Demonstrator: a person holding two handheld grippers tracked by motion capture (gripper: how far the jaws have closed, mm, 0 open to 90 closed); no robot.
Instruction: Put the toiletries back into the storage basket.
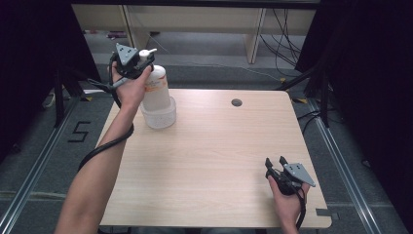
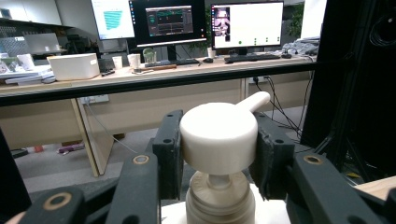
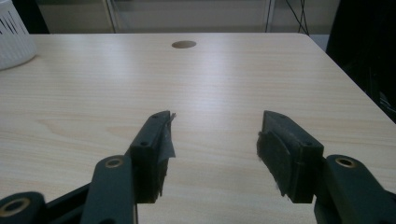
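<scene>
In the high view, the left gripper [image 1: 141, 61] is at the far left corner of the wooden table [image 1: 214, 161], its jaws clamped on the white pump head [image 1: 146, 52] of a pump bottle [image 1: 156, 87]. The bottle stands upright inside a white perforated cup [image 1: 159, 116], which wraps its lower part; what else the cup holds, if anything, cannot be told. The right gripper [image 1: 275, 163] rests near the table's near right corner, well apart from the bottle, jaws spread and holding nothing. A small round cable hole [image 1: 236, 102] sits toward the far edge. In the left gripper view, the pads press on both sides of the pump head [image 2: 218, 137], its spout pointing up and to the right, with the ribbed collar [image 2: 219, 193] of the bottle neck just below; desks and monitors [image 2: 205, 23] stand in the background. The grasp looks settled, so the work seems to be at the point of pressing, lifting or turning the pump, with the outcome not yet done. In the right gripper view, the jaws of the right gripper [image 3: 215, 140] stand released over bare tabletop, with the cup's edge [image 3: 14, 39] at the far left and the cable hole [image 3: 183, 44] ahead; this hand appears idle, perhaps waiting to steady the bottle.
</scene>
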